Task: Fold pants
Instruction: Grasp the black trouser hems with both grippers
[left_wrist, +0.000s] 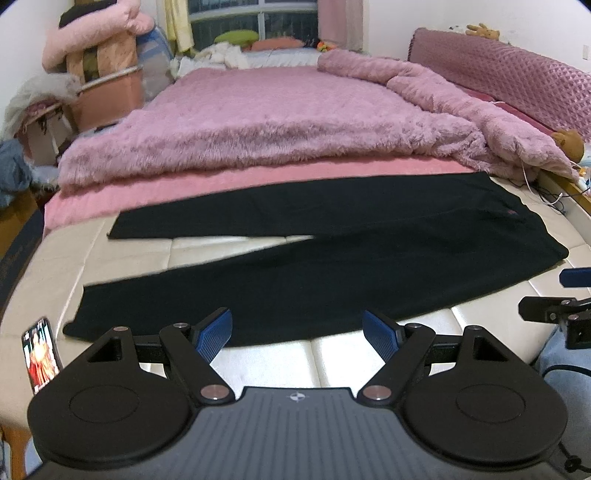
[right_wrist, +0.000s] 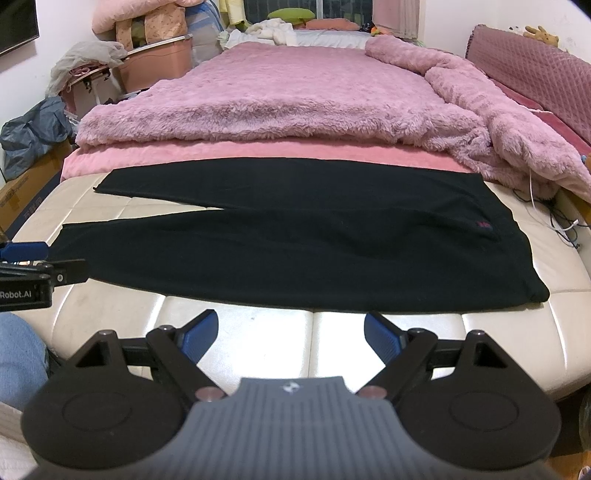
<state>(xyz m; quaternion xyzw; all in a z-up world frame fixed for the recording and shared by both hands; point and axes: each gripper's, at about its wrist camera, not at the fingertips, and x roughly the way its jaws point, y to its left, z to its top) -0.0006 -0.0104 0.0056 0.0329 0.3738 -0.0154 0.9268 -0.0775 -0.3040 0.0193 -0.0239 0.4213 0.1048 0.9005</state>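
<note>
Black pants (left_wrist: 332, 254) lie flat across the cream quilted foot of the bed, waistband at the right, the two legs spread apart toward the left. They also show in the right wrist view (right_wrist: 295, 243). My left gripper (left_wrist: 297, 332) is open and empty, its blue pads just above the near edge of the near leg. My right gripper (right_wrist: 290, 332) is open and empty, a little short of the pants' near edge by the waist end. Each gripper shows at the edge of the other's view.
A fluffy pink blanket (left_wrist: 266, 122) covers the bed behind the pants. A lit phone (left_wrist: 40, 354) lies on the cream cover (right_wrist: 406, 325) at the near left. Cables (right_wrist: 554, 218) trail at the right edge. Boxes and bags (right_wrist: 110, 74) stand at the far left.
</note>
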